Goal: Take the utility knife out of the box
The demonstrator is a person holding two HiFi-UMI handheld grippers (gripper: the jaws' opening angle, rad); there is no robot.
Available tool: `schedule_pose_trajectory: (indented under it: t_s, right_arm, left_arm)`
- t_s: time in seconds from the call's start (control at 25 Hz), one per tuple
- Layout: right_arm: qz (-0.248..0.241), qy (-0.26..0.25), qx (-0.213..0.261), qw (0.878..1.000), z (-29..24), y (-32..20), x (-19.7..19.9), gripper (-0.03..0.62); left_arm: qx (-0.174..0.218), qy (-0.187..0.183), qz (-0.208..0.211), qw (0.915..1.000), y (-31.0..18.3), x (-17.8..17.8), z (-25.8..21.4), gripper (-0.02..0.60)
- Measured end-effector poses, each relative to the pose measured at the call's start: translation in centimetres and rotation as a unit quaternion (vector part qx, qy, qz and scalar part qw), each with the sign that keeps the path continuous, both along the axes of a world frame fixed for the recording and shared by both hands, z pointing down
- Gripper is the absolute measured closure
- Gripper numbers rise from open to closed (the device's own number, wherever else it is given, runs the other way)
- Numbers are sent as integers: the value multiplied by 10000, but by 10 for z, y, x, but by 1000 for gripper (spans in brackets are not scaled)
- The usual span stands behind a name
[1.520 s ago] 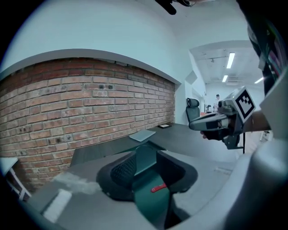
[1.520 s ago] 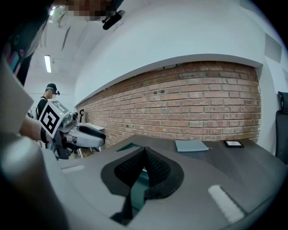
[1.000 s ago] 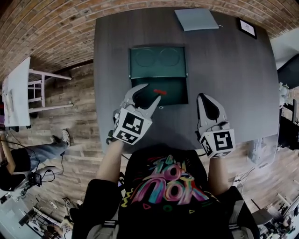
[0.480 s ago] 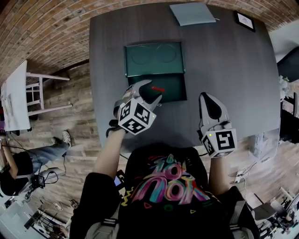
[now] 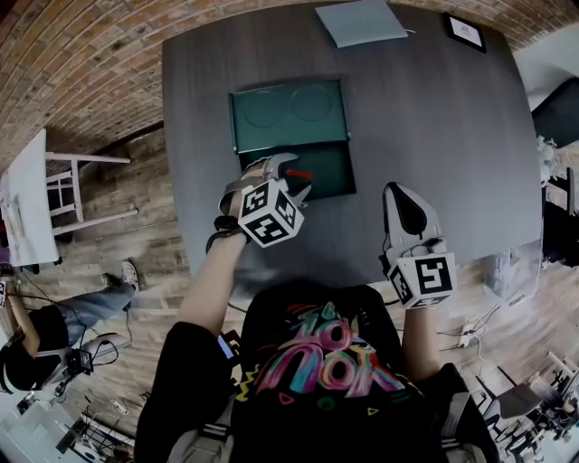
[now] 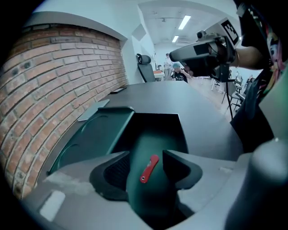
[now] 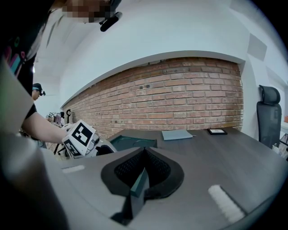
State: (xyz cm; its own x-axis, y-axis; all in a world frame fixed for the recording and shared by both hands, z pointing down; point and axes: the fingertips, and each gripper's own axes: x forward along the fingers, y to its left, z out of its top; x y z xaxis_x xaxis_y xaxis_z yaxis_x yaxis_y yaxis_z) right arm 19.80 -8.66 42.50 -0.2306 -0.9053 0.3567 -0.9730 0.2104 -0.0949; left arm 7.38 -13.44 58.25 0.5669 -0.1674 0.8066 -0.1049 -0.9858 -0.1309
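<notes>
A dark green box (image 5: 336, 177) stands open on the grey table (image 5: 434, 118), its lid (image 5: 288, 113) laid flat behind it. On the box floor lies the red utility knife (image 5: 299, 174) (image 6: 149, 168). My left gripper (image 5: 298, 177) (image 6: 146, 155) points steeply down into the box. Its jaws have just been opening and stand open, with the knife below the gap and untouched. My right gripper (image 5: 403, 194) (image 7: 144, 150) hovers over the table to the box's right, shut on nothing.
A pale blue pad (image 5: 360, 22) and a small black frame (image 5: 464, 31) lie at the table's far edge. A white chair (image 5: 54, 181) and a seated person (image 5: 45, 316) are on the floor to the left.
My left gripper has dropped towards the box and rolled, with its tips now over the knife. The right gripper has hardly moved.
</notes>
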Motion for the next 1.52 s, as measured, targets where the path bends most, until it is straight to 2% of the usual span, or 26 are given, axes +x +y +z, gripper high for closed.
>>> schedule_pose_trajectory:
  t_s: [0.32,0.52,0.88,1.08,1.32,1.52]
  right_arm:
    - [144,-60,-55,9999,5,4,9,594]
    - [179,-68,-74,9998,7,2,12,594]
    - [185,-78,-137,9997,11,0,16,594]
    - [198,-91,-165,9996,14,0,17,594]
    - [225,-133,-171,9995,14,-1,16,594]
    - [213,-147,-150,9996,14,-2,15,594]
  left_arm:
    - [-171,-434,345,9983,5,5,29,362]
    - [-239,-514,413,9975,3,8,37,362]
    - [-530,-675,864,9926,5,12,41,364]
    - [-671,-646,916,9914,10,12,41,402]
    - [-696,-732,945,9904,13,13,42,415]
    - [-599,-788,1124,9887,22,14,43,485]
